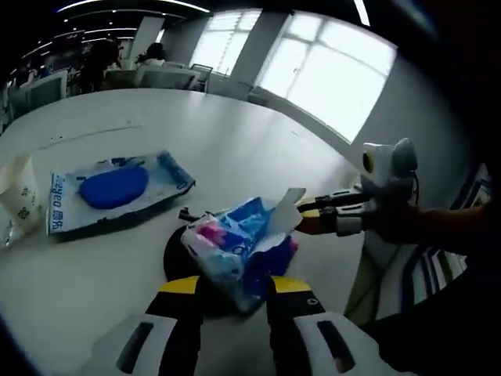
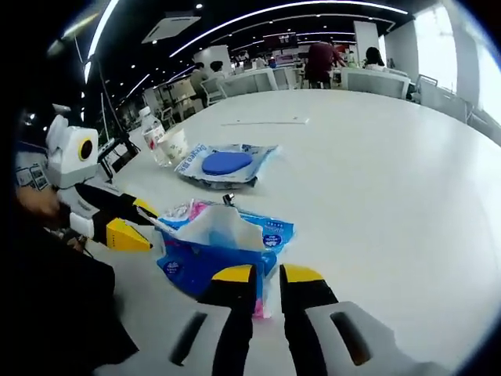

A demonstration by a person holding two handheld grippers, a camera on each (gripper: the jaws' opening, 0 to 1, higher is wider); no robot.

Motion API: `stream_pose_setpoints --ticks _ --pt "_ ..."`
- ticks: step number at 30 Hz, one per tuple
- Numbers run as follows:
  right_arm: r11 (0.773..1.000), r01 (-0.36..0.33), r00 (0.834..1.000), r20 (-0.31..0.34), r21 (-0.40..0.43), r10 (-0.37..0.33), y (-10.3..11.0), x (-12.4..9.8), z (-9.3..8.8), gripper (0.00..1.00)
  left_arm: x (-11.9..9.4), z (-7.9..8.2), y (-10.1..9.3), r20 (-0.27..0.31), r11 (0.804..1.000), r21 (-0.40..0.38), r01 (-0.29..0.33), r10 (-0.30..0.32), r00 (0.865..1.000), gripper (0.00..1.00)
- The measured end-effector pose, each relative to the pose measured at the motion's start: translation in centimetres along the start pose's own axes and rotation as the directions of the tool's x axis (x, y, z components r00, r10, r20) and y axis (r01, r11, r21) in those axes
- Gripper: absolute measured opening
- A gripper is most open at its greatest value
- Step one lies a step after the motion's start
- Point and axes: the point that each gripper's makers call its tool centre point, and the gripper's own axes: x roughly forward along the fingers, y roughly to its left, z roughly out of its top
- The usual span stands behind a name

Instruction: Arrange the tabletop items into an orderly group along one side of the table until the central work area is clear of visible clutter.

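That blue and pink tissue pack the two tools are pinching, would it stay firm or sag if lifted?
The tissue pack would probably sag: its plastic wrap looks crumpled and a tissue pokes loosely from the top. It likely weighs little, being soft paper. The glossy film might slip, though the left tool and right tool each pinch an end.
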Motion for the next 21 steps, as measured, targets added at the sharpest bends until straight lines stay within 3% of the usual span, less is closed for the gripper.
stream_pose_setpoints --ticks 4,11,21 --pt "1.000 -0.006 1.000 -0.002 -0.004 0.006 0.1 0.0 -0.1 0.02 0.7 -0.1 0.6 -0.018 1.000 -0.001 -0.012 0.012 1.000 0.14" --pt "1.000 -0.006 1.000 0.004 -0.024 0.007 0.3 -0.4 0.2 0.00 0.4 0.0 0.0 -0.034 1.000 0.025 -0.001 0.002 0.999 0.04" --pt "0.998 0.021 0.997 0.081 -0.055 -0.017 0.2 -2.1 4.3 0.00 -0.6 2.6 -0.3 -0.004 0.999 0.040 0.020 -0.020 1.000 0.01"
